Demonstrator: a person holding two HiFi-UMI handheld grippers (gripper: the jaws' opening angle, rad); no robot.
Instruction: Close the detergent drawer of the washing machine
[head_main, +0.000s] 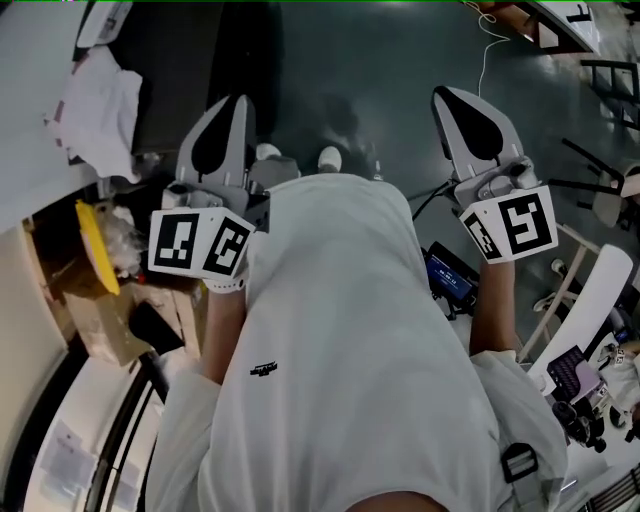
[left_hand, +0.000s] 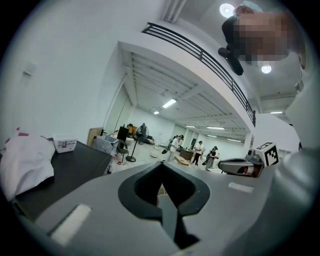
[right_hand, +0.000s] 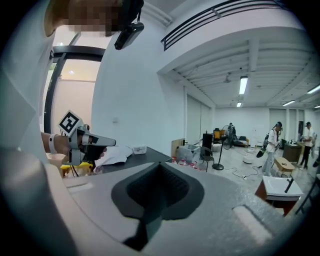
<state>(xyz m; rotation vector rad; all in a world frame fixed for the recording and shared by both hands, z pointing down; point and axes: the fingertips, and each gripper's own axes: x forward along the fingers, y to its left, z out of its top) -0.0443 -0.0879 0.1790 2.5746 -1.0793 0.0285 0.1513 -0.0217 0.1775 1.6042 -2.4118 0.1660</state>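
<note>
No washing machine drawer shows in any view. In the head view both grippers are held up in front of the person's white shirt (head_main: 340, 340), pointing away over the dark floor. The left gripper (head_main: 232, 105) is shut with nothing between its jaws; in the left gripper view its tips (left_hand: 162, 167) meet in the air. The right gripper (head_main: 450, 98) is shut and empty too, its tips (right_hand: 159, 166) closed on nothing. Each gripper also sees the other: the right gripper (left_hand: 245, 166) and the left gripper (right_hand: 85, 142).
A black-topped unit (left_hand: 65, 170) with a white cloth (left_hand: 25, 165) stands at the left, also seen as the white cloth (head_main: 100, 110). A yellow item (head_main: 92, 245) and a cardboard box (head_main: 110, 320) lie below it. Several people (left_hand: 200, 150), a standing fan (left_hand: 135, 145) and cables are far off.
</note>
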